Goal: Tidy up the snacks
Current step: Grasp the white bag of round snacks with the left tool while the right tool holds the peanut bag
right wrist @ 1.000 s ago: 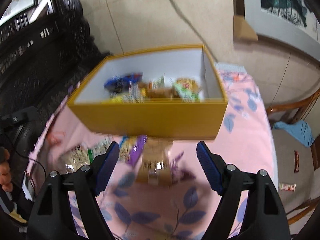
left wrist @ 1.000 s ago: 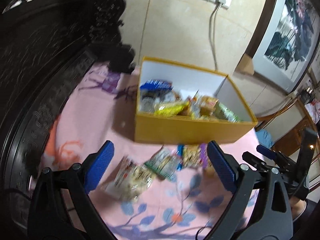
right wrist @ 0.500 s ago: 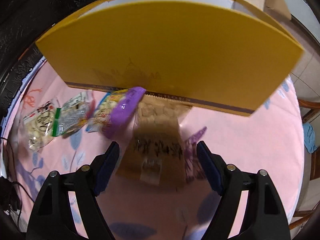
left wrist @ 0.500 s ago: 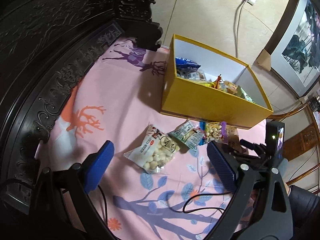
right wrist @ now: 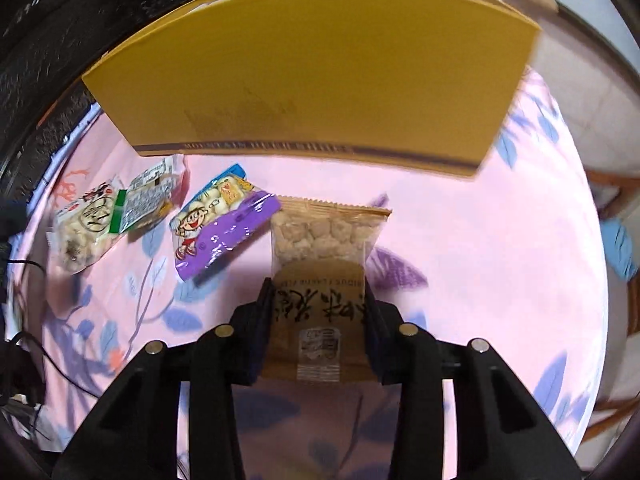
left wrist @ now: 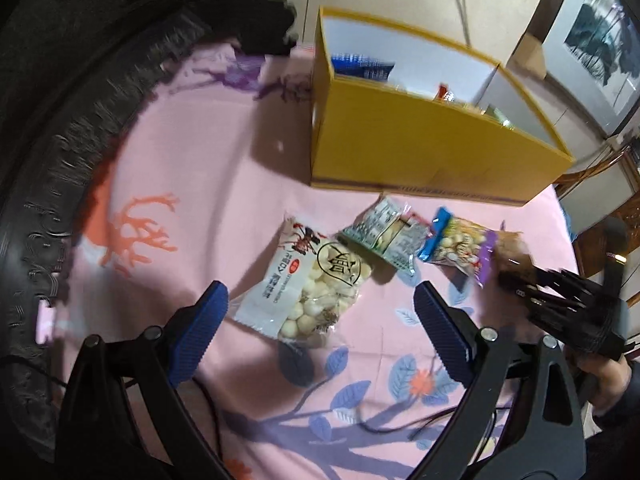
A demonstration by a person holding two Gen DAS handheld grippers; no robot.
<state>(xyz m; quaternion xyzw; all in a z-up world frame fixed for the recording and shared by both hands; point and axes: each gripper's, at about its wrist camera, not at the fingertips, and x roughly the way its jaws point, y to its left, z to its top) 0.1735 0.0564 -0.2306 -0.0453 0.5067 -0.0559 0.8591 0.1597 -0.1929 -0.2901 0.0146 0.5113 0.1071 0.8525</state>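
Note:
A yellow box [left wrist: 400, 140] with snacks inside stands on a pink patterned cloth [left wrist: 180, 160]. Several packets lie in front of it: a white packet of round snacks [left wrist: 320, 268], a green-and-white one [left wrist: 384, 236], a blue-and-purple one [left wrist: 456, 248] and a brown packet [right wrist: 320, 240]. My left gripper [left wrist: 318, 294] hangs open just above the white packet. The jaws of my right gripper [right wrist: 319, 300] are closing, and their pads press both sides of the brown packet, which lies flat on the cloth before the box wall [right wrist: 320, 80].
Dark carved wooden furniture [left wrist: 60, 120] curves along the left edge of the cloth. A black cable [left wrist: 208, 400] trails over the near cloth. A wooden chair [right wrist: 616, 200] stands off to the right. A person's hand [left wrist: 600, 376] holds the right gripper.
Both grippers have dropped closer to the cloth and the packets. The right jaws, wide apart before, have closed in onto the brown packet.

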